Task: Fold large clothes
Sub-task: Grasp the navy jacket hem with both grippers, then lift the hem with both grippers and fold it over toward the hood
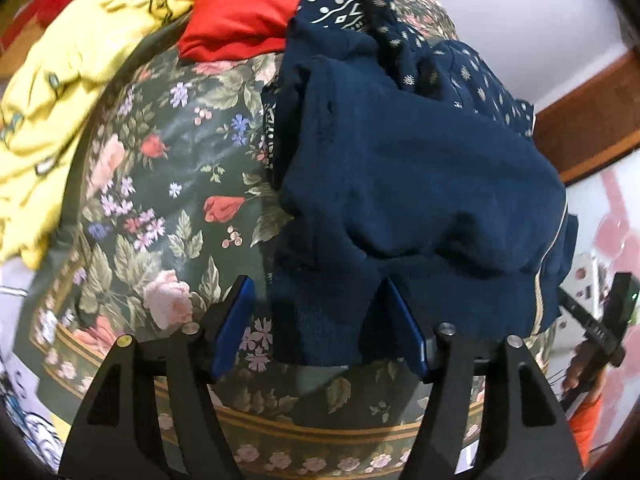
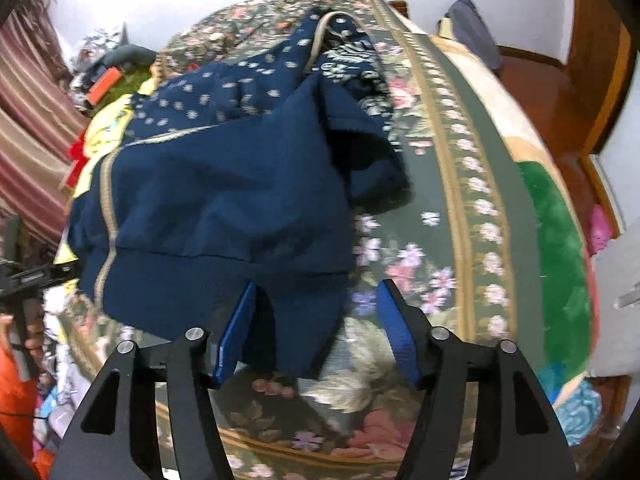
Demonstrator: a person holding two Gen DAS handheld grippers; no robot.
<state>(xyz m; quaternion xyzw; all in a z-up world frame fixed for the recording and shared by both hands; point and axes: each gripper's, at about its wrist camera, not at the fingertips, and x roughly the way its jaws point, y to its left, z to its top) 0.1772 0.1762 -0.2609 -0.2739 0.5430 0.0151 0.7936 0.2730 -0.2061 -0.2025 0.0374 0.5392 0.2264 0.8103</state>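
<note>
— What's under you?

— A bed spread with a dark green floral bedcover (image 1: 168, 168), white wall behind, wooden trim off to the side. Along the far left of my left camera lies a heap of yellow cloth (image 1: 68, 72), and a red garment (image 1: 240, 16) sits beside it at the head of the bed.

— And the piece you're folding?

— The navy garment (image 1: 408, 184) lies bunched on the cover, plain dark fabric towards me, a layer printed with small pale motifs further back. A tan trim line runs along one edge of it.

— Your left claw?

— My left gripper (image 1: 318, 320) is spread. The garment's near hem hangs between the blue pads, but neither pad presses on it; bedcover shows beside the left pad.

— The right one?

— My right gripper (image 2: 316, 324) is spread too. A corner of the same hem lies between its pads, closer to the left one, and the right pad (image 2: 396, 332) stands clear over the flowered cover. I pinch nothing with either.
</note>
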